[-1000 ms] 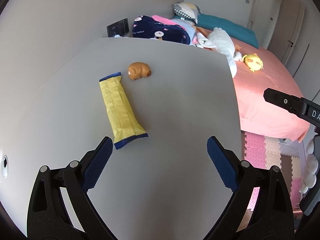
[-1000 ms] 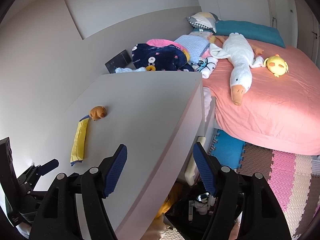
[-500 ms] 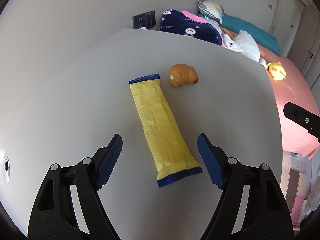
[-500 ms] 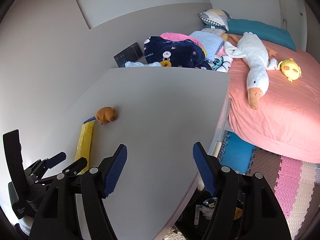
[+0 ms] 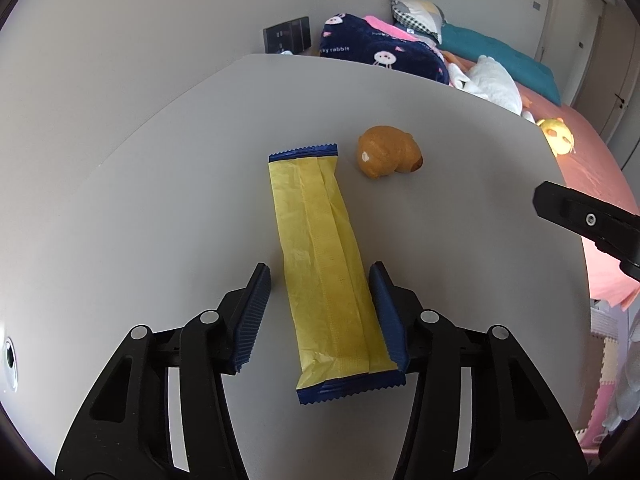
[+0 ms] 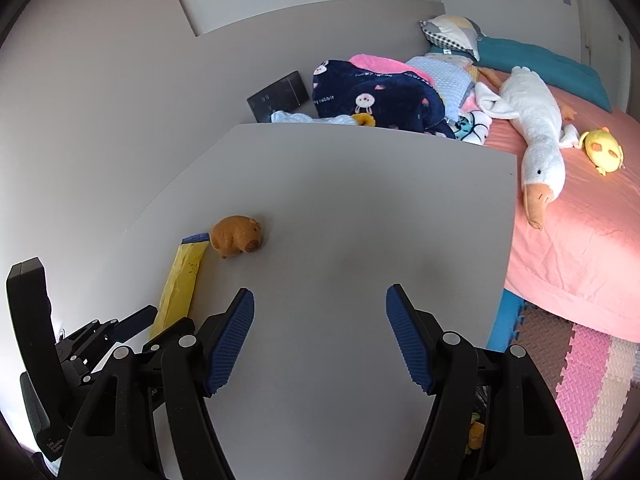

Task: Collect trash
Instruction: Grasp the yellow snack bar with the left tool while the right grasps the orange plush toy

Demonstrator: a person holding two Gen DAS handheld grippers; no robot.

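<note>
A long yellow snack wrapper [image 5: 324, 268] with blue ends lies flat on the grey table [image 5: 160, 200]. My left gripper [image 5: 320, 312] is open, its blue pads on either side of the wrapper's near half; the right pad looks close to the wrapper's edge. The wrapper also shows in the right wrist view [image 6: 182, 280], with the left gripper's fingers over its near end. My right gripper [image 6: 320, 336] is open and empty above the table's middle, to the right of the wrapper.
A small brown toy animal [image 5: 388, 152] sits just right of the wrapper's far end. The table's right edge [image 6: 508, 248] drops to a pink bed [image 6: 580, 240] with a white goose plush [image 6: 532, 128]. Bedding [image 6: 372, 96] is piled behind the table.
My left gripper has moved forward over the wrapper and narrowed, so the pads now straddle it. My right gripper has shifted left, further over the table.
</note>
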